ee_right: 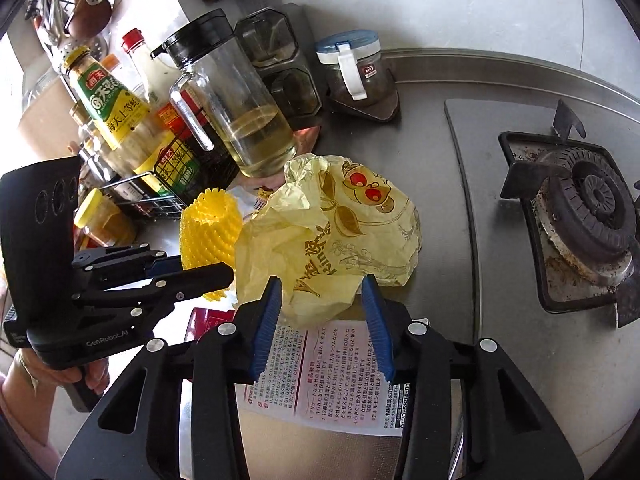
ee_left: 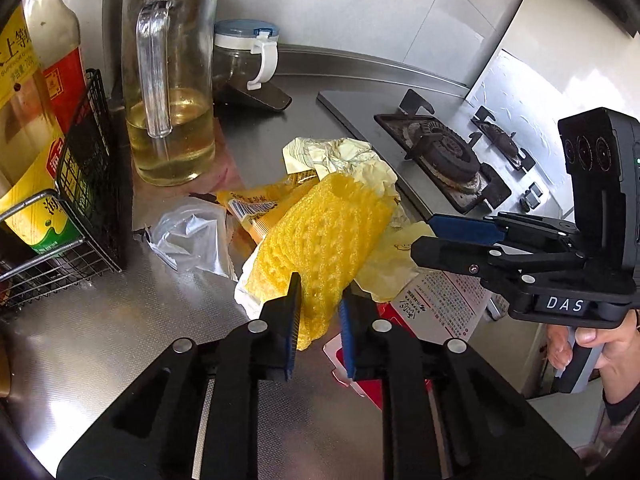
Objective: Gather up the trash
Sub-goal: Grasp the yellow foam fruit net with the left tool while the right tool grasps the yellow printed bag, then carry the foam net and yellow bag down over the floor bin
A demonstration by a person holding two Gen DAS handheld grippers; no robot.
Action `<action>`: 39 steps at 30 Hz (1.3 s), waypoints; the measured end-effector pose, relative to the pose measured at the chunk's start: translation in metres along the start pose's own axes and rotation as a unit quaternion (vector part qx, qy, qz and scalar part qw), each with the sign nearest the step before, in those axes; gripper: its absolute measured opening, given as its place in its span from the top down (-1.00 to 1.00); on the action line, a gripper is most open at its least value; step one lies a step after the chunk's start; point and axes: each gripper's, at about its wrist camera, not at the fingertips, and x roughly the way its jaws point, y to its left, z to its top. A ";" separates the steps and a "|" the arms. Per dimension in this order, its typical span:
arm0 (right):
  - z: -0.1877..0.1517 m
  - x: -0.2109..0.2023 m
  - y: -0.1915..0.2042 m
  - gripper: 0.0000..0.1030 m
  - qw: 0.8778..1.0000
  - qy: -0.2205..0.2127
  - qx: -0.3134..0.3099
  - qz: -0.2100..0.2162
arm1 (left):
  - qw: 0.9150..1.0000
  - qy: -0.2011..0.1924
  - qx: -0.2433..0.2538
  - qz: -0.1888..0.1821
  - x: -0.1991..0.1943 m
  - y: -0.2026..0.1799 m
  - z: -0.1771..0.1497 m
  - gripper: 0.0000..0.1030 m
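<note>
A yellow foam fruit net [ee_left: 320,232] lies on the steel counter among wrappers. My left gripper [ee_left: 320,316] is shut on its near end, both pads pressing into the mesh; the right wrist view shows that grip from the side [ee_right: 208,268]. A crumpled yellow plastic bag [ee_right: 340,220] with a cartoon print sits just right of the net. My right gripper [ee_right: 322,308] stands open around the bag's near fold, with the left pad [ee_right: 270,312] touching it and the right pad just clear. Under the bag lies a red and white printed packet [ee_right: 320,364].
An orange snack wrapper [ee_left: 260,208] and a clear plastic wrapper [ee_left: 188,236] lie left of the net. Behind stand a glass oil jug [ee_left: 172,120], a wire rack of sauce bottles [ee_left: 80,184] and a spice jar [ee_left: 244,56]. A gas burner [ee_right: 592,208] is at right.
</note>
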 end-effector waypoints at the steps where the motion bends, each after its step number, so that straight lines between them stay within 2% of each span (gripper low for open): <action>1: 0.000 -0.001 0.000 0.14 1.000 0.002 0.004 0.001 | 1.000 0.003 0.000 -0.001 0.001 -0.001 -0.002 0.80; 2: 0.000 -0.002 0.000 0.12 1.000 0.002 0.005 0.001 | 1.000 0.004 0.001 -0.001 0.000 -0.002 -0.004 0.81; 3: 0.001 -0.003 0.001 0.00 1.000 0.000 0.000 -0.003 | 1.000 0.005 0.002 -0.003 -0.001 -0.004 -0.006 0.82; 4: 0.001 -0.006 0.003 -0.26 1.000 -0.008 -0.007 -0.011 | 1.000 0.006 0.001 -0.006 -0.002 -0.006 -0.009 0.82; 6: 0.004 -0.008 0.005 -0.48 1.000 -0.018 -0.016 -0.018 | 1.000 0.006 0.000 -0.012 -0.005 -0.010 -0.014 0.83; 14: 0.024 0.000 0.013 -0.48 0.999 -0.036 -0.028 -0.019 | 0.998 0.027 -0.007 -0.050 -0.012 -0.027 -0.033 0.84; 21: 0.034 0.021 0.025 -0.47 0.998 -0.026 -0.046 -0.018 | 0.995 0.049 -0.020 -0.086 -0.014 -0.032 -0.052 0.84; 23: 0.035 0.029 0.029 -0.40 0.998 -0.020 -0.053 -0.028 | 0.995 0.052 -0.023 -0.088 -0.016 -0.033 -0.058 0.84; 25: 0.034 0.036 0.030 0.00 0.998 -0.007 -0.057 -0.036 | 0.994 0.054 -0.026 -0.090 -0.018 -0.032 -0.063 0.84; 26: 0.032 0.039 0.030 0.05 0.998 -0.003 -0.057 -0.037 | 0.994 0.054 -0.028 -0.091 -0.019 -0.032 -0.065 0.84; 28: 0.028 0.040 0.031 0.38 0.997 0.000 -0.059 -0.040 | 0.994 0.052 -0.035 -0.094 -0.022 -0.032 -0.069 0.84; 29: 0.026 0.039 0.031 0.47 0.997 -0.001 -0.060 -0.043 | 0.993 0.050 -0.038 -0.095 -0.024 -0.031 -0.071 0.84; 32: 0.022 0.028 0.034 0.61 0.997 -0.015 -0.064 -0.044 | 0.993 0.049 -0.040 -0.095 -0.029 -0.035 -0.075 0.84; 39: 0.014 -0.016 0.044 0.65 0.996 -0.048 -0.072 -0.033 | 0.993 0.055 -0.030 -0.102 -0.035 -0.057 -0.086 0.84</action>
